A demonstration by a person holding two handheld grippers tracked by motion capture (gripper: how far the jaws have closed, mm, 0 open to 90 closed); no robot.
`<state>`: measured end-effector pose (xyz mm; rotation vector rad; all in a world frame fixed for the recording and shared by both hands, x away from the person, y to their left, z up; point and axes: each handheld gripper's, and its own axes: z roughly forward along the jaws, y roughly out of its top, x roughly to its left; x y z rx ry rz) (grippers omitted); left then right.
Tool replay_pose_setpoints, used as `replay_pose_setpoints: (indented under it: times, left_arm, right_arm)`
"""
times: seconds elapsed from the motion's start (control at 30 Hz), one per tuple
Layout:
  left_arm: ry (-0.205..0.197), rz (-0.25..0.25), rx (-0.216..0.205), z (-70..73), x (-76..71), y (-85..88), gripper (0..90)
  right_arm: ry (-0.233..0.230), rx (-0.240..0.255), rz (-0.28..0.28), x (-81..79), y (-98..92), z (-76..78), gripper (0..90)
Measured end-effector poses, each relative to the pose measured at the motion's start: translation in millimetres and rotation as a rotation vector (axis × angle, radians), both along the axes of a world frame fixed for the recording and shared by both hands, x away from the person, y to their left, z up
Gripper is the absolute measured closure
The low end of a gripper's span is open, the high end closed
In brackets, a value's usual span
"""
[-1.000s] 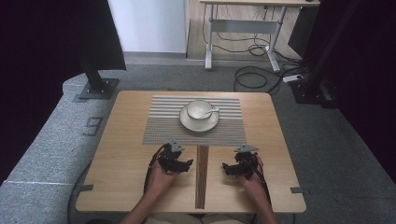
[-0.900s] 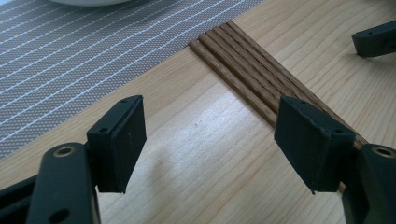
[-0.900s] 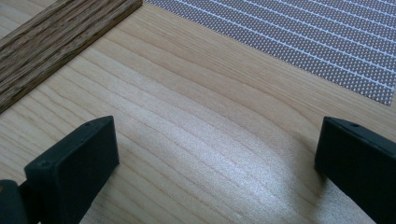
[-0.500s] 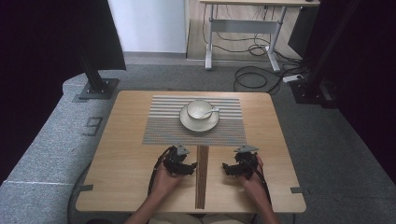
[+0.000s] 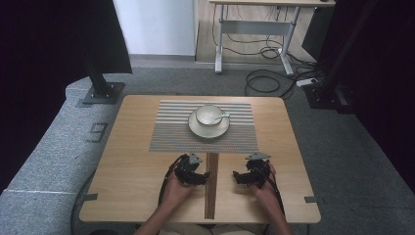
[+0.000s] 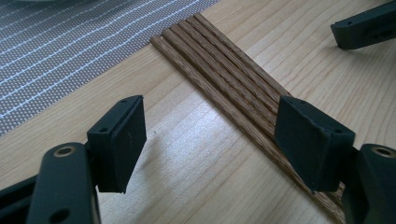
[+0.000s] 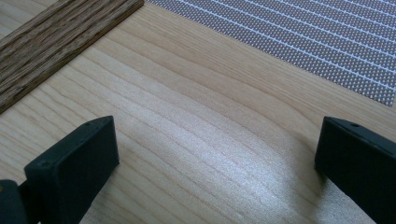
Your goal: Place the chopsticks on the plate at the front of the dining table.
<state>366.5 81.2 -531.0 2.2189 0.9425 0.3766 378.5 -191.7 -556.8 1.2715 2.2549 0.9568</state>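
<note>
A dark ribbed wooden strip lies lengthwise on the table's near half, running from the striped grey placemat toward the front edge. My left gripper rests open just left of the strip; in the left gripper view its right jaw sits over the strip and nothing is between the jaws. My right gripper stands open to the right of the strip over bare wood, with the strip at upper left. A white cup with a spoon sits on a saucer on the placemat.
The light wooden table stands on a grey floor. A black stand base sits off its far left corner, and a desk frame with cables is behind. A person's hands hold both grippers at the front edge.
My left gripper has slid right, up against the wooden strip. The right gripper has stayed where it was.
</note>
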Motion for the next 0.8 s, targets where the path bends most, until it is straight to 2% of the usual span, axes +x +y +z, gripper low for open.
replay_pose_setpoints:
  times: [0.4,0.8]
  left_arm:
    - [0.018,-0.004,0.001,-2.9,-0.9,-3.9,28.0]
    - [0.024,-0.011,0.026,-5.6,-2.6,-6.1,32.5]
  right_arm:
    - [0.000,0.000,0.001,0.0,0.1,0.0,0.0]
    - [-0.001,0.000,0.004,-0.1,0.1,0.0,0.0]
